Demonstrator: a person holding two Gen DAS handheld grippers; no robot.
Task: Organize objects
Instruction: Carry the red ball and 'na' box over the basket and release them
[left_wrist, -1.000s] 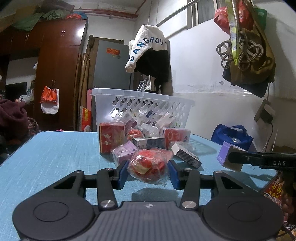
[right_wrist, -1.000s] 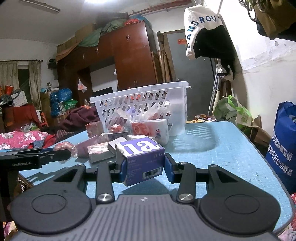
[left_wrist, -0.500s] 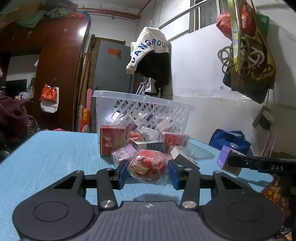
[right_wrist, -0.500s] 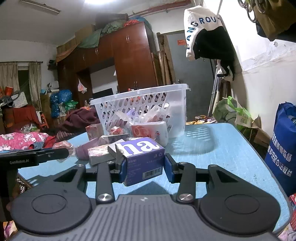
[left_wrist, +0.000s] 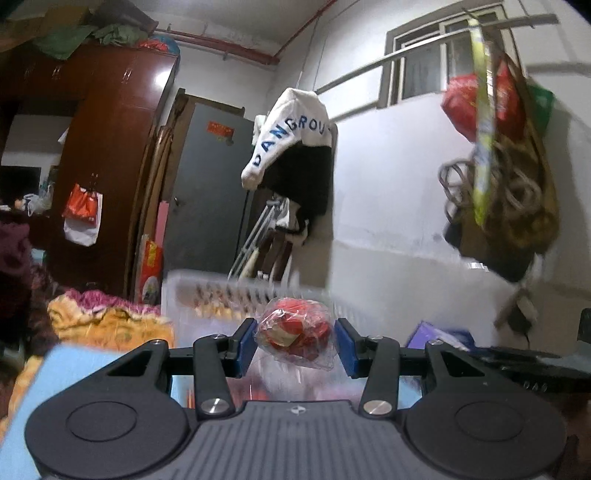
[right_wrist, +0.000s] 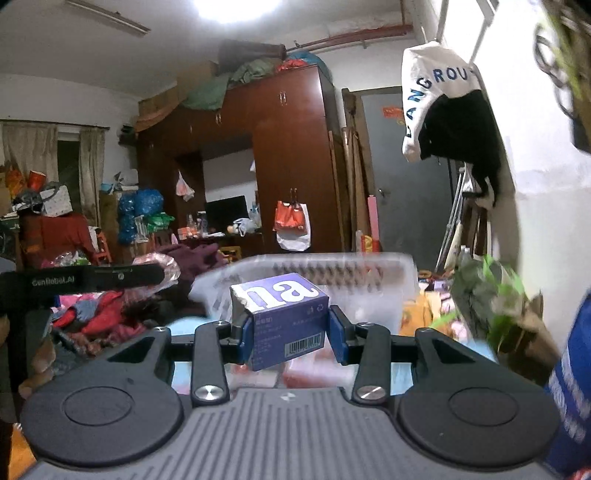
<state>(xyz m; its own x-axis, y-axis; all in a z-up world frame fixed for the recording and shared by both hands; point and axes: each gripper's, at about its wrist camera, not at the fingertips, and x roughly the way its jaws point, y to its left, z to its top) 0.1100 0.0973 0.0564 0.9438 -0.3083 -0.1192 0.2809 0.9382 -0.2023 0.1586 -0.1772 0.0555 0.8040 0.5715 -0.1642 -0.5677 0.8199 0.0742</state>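
two grippers are each closed on something and held up in the air. the left gripper (left_wrist: 295, 341) has its blue pads (left_wrist: 246, 341) pressed against a red packet (left_wrist: 294, 333) wrapped in clear film, the film bulging out below and to the right of the jaws. the right gripper (right_wrist: 291, 332) clamps a purple box (right_wrist: 281, 314) by its two sides; the box sits tilted, its white-lettered top face turned up and a barcode on its near face. in the right wrist view the left gripper shows at the left edge as a dark bar with crinkled film at its tip.

just beyond both held items stands a white basket (left_wrist: 207, 295), blurred, its perforated wall and rim below the level of the jaws; its contents cannot be made out. under the fingers, patches of blue table (left_wrist: 70, 365) show, with blurred red and pink things on it near the basket's foot. heaped cloth (left_wrist: 107, 323) in yellow and pink lies left of the basket in the left view.

farther back a white and black jacket (left_wrist: 295, 147) hangs on the wall, bags (left_wrist: 502, 184) hang at right, and a brown wardrobe (right_wrist: 288, 166) and grey door (left_wrist: 207, 192) close the room.
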